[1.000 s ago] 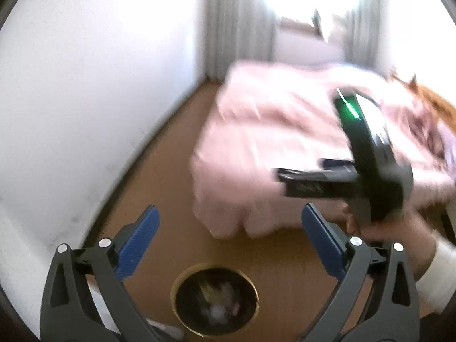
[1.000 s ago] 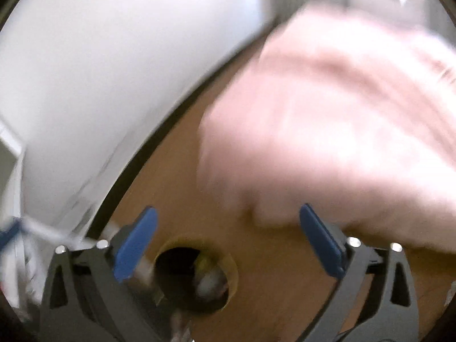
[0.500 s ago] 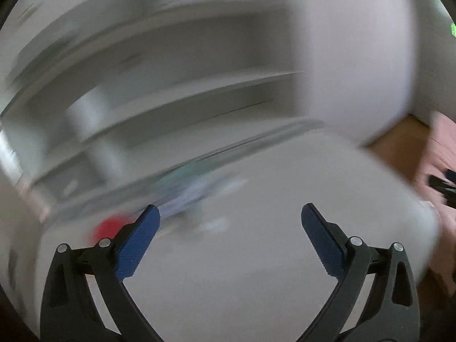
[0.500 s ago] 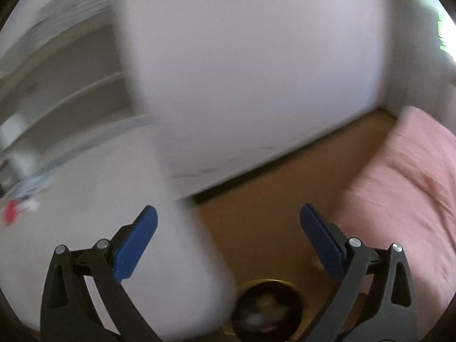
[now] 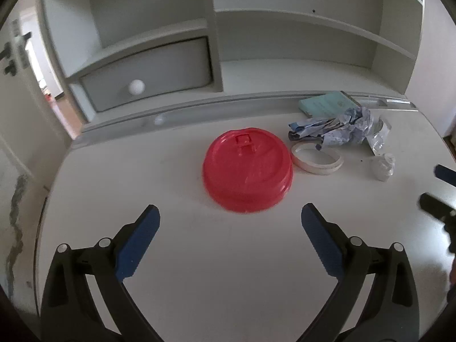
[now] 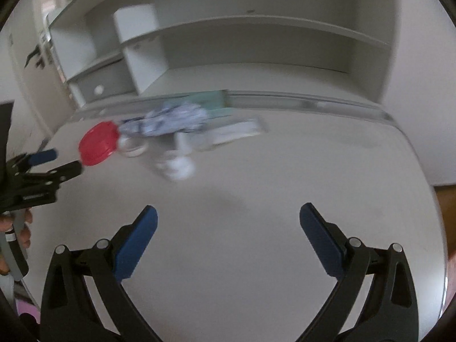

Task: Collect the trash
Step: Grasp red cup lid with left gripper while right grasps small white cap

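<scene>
Left wrist | left gripper (image 5: 228, 222) fingers wide, empty | red lid (image 5: 247, 169) just ahead | right gripper (image 6: 228, 222) same

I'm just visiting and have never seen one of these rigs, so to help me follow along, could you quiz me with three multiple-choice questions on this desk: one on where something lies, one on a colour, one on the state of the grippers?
1. Where does the tape ring lie?
A. On top of the lid
B. Right of the lid, beside it
C. On the shelf

2. What colour is the lid?
A. Red
B. Green
C. Yellow

3. How is the left gripper?
A. Shut on the lid
B. Shut on paper
C. Open, holding nothing

Answers: B, the ring lies on the desk by the lid's right edge; A, the lid is plainly red; C, its fingers stand wide apart, short of the lid.
</scene>
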A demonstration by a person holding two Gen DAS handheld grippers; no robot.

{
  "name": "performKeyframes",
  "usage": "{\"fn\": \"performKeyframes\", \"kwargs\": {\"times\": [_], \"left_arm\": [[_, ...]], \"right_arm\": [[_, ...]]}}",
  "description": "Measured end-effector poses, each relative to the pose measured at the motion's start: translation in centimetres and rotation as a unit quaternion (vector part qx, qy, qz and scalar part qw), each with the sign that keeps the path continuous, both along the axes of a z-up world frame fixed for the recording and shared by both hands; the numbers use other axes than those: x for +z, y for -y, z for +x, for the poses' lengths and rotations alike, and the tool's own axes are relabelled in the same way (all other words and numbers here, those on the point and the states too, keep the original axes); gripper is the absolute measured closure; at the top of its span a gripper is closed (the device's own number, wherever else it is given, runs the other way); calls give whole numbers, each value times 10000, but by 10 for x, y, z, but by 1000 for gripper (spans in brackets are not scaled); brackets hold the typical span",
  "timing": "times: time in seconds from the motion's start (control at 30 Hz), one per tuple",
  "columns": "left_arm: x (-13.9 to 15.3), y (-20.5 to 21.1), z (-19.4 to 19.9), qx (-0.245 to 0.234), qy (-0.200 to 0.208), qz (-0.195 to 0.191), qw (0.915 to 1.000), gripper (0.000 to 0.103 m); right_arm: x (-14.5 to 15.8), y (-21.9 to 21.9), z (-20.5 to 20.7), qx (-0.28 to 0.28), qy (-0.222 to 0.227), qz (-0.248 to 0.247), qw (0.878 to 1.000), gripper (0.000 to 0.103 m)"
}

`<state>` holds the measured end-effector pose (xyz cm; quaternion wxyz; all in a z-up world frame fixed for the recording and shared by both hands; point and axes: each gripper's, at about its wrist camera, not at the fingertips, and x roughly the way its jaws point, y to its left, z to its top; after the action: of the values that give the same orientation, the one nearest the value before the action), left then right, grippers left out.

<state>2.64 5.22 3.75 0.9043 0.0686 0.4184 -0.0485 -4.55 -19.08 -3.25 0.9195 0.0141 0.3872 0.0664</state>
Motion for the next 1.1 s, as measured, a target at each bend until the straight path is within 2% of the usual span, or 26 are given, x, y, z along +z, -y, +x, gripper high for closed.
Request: {"fn": "performKeyframes", "kwargs": {"times": [0.2,0.33,0.4,0.87,0.9,0.93,0.97,1.0,1.03,1.1], "left_arm": [[-7,9,33,-270,-70,0,9996,7],[-13,10,54,-307,-277,-138,9990,7],[-14,7,62,-314,-348,-204,9987,7],[-15,4,70,-380,-362,-226,9984,6],[-14,4,70,-367,-348,-218,9985,9],[-12,4,68,-408,-266,-234,9985,25],[-10,5,65,-416,-193,-215,9987,24],[-11,8,65,-465,-221,-208,9985,25],[-11,10,63,-528,-201,-172,9983,25],[-8,16,56,-598,-101,-15,9982,26]], "right_arm": [[1,-23,30,85,-102,-399,9991,6],[-8,-34,49,256,-383,-384,9982,6],[-7,-36,53,288,-386,-382,9981,5],[-7,-34,54,301,-372,-350,9982,5],[-7,-34,54,293,-362,-352,9983,6],[-5,-33,53,257,-300,-326,9987,21],[-2,-31,50,190,-169,-283,9993,36],[-2,-31,49,188,-126,-256,9994,64],[-1,-30,48,188,-114,-224,9995,72],[-1,-27,44,201,-132,-65,9997,72]]}}
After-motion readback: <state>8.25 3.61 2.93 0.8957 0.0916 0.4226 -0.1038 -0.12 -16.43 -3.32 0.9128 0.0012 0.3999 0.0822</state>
